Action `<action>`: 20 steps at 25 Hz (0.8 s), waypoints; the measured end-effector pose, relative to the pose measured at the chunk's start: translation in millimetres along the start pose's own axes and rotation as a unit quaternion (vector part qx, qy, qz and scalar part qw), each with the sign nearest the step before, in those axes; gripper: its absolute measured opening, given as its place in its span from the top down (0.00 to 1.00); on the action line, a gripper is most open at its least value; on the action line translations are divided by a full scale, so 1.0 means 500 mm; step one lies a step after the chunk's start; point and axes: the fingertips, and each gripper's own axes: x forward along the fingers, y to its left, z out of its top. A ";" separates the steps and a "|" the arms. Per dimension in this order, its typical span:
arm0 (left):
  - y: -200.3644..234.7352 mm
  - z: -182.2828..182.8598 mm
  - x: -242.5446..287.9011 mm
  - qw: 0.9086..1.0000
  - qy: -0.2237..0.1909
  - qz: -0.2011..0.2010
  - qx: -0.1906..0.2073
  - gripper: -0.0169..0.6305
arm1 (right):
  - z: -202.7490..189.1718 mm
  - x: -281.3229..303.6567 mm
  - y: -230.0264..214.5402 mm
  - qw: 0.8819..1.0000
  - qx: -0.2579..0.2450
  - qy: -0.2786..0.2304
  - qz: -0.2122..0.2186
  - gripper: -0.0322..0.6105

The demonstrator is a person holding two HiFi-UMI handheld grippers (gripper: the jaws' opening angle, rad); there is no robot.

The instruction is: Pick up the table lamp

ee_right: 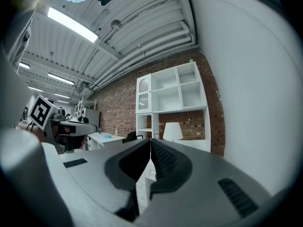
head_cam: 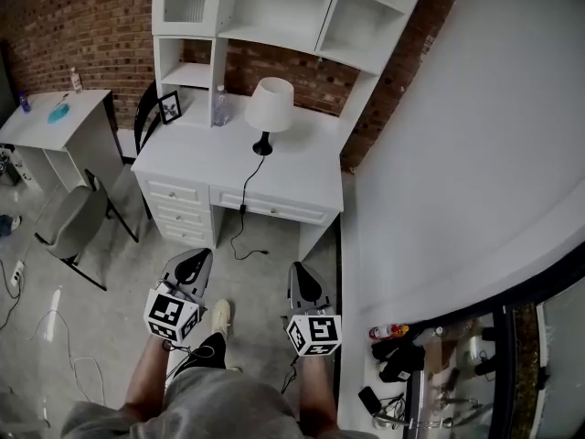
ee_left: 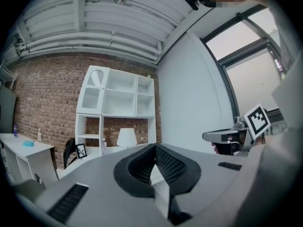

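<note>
The table lamp (head_cam: 270, 111) has a white shade and a small black base; it stands on the white desk (head_cam: 210, 160), and its black cord hangs over the desk's front edge. It also shows far off in the left gripper view as the lamp (ee_left: 126, 137) and in the right gripper view as the lamp (ee_right: 172, 131). My left gripper (head_cam: 193, 265) and right gripper (head_cam: 304, 282) are held side by side over the floor, well short of the desk. Both point level toward it, jaws pressed together with nothing between them.
A white hutch of shelves (head_cam: 274, 12) stands on the desk's back, with a picture frame (head_cam: 169, 106) and a bottle (head_cam: 219, 105) beside the lamp. A grey chair (head_cam: 75, 219) and a second white table (head_cam: 57, 122) are at the left. A white wall (head_cam: 457, 154) runs along the right.
</note>
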 end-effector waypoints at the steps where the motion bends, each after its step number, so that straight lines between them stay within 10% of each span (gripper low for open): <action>1: 0.013 0.000 0.017 1.000 0.000 -0.001 0.000 0.97 | -0.002 0.020 -0.007 1.000 0.002 0.000 -0.001 0.91; 20: 0.277 0.028 0.350 1.000 0.007 -0.026 -0.013 0.97 | 0.023 0.402 -0.093 1.000 0.002 0.010 -0.015 0.91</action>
